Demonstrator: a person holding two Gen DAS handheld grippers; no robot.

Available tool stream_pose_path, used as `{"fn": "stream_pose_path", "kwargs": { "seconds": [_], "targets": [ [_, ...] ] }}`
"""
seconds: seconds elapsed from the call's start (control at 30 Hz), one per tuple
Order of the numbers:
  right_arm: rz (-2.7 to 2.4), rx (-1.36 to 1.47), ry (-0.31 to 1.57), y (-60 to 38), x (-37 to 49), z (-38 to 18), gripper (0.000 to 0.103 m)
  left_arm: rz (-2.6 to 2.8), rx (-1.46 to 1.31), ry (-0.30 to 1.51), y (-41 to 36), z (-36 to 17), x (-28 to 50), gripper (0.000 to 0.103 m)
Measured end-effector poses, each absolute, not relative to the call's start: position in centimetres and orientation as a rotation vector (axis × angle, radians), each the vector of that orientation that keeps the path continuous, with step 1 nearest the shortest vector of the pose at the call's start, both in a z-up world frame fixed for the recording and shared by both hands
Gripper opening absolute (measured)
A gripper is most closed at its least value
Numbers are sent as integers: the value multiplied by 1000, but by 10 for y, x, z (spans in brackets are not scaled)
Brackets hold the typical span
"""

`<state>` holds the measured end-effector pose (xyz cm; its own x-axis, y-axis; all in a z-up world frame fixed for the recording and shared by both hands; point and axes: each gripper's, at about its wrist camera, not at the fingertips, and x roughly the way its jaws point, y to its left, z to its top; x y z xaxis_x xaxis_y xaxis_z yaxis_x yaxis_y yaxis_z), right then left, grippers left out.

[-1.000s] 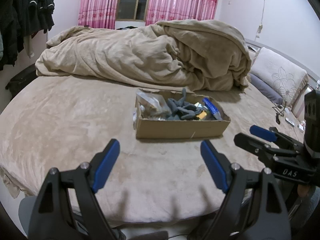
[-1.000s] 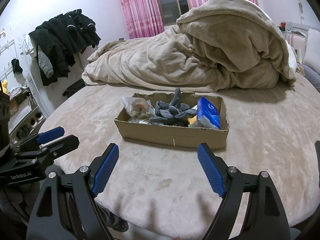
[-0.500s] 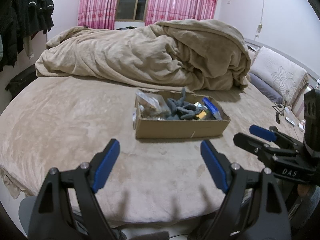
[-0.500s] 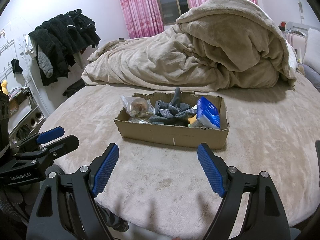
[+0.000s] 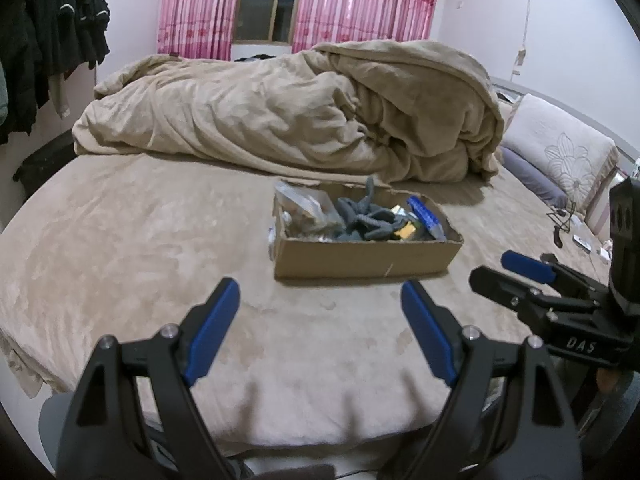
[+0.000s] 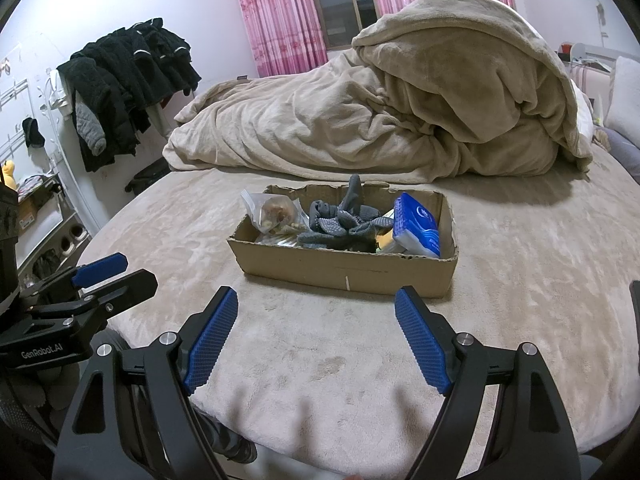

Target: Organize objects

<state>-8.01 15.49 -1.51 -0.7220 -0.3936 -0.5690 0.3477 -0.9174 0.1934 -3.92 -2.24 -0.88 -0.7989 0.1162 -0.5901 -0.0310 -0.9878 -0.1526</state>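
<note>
A shallow cardboard box (image 5: 360, 258) (image 6: 344, 270) sits on the beige bed. It holds a clear snack bag (image 6: 276, 212), grey gloves (image 6: 344, 220), a blue tissue pack (image 6: 418, 226) and a small yellow item (image 5: 404, 232). My left gripper (image 5: 320, 330) is open and empty, above the bed's near edge, short of the box. My right gripper (image 6: 316, 336) is open and empty, also short of the box. It shows at the right in the left wrist view (image 5: 528, 276). The left gripper shows at the left in the right wrist view (image 6: 108, 276).
A heaped beige duvet (image 5: 300, 120) lies behind the box. Pillows (image 5: 560, 160) are at the right. Dark clothes (image 6: 128, 76) hang on a rack at the left. The bed (image 5: 120, 240) has bare surface around the box.
</note>
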Motion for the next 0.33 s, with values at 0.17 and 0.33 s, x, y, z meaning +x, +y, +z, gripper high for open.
{"fn": "stream_pose_path", "kwargs": {
  "seconds": [0.17, 0.33],
  "targets": [
    [-2591, 879, -102, 155, -80, -14, 84, 2902, -949, -198, -22, -8, -37, 84],
    [-2593, 880, -100, 154, -79, -15, 84, 2902, -953, -192, -21, -8, -38, 84]
  ]
}}
